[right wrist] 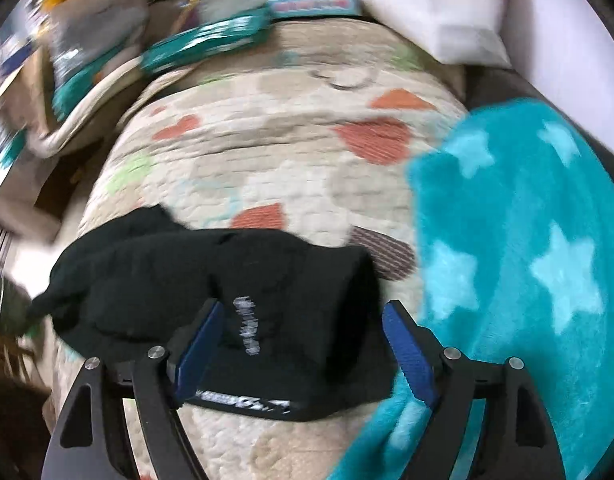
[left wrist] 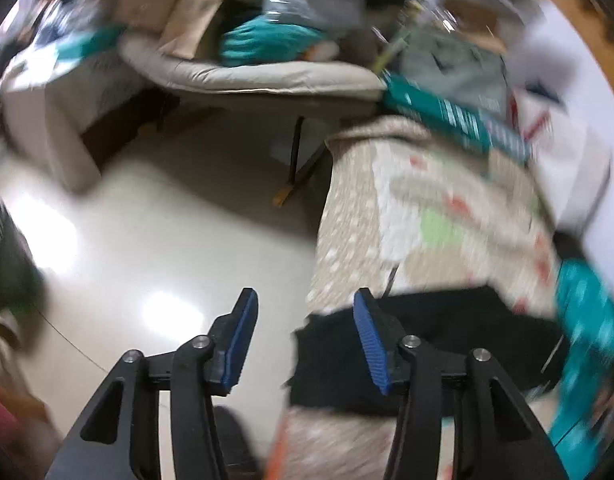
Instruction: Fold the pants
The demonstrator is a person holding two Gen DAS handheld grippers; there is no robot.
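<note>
Both hand-held grippers, left (left wrist: 303,312) and right (right wrist: 303,320), hang spread and empty; I judge the black fabric pants (right wrist: 211,280) folded small on the quilted patterned bed (right wrist: 267,152).

Motion-blurred fisheye views, floor (left wrist: 147,240) glare

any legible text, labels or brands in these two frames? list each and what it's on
None can be read.
Pants: white print mid-fabric and along the near edge, smeared by motion blur.
Teal boxes at the far end of the quilt: pale print, blurred.
Teal box in the left wrist view: white marks, too blurred.
</note>
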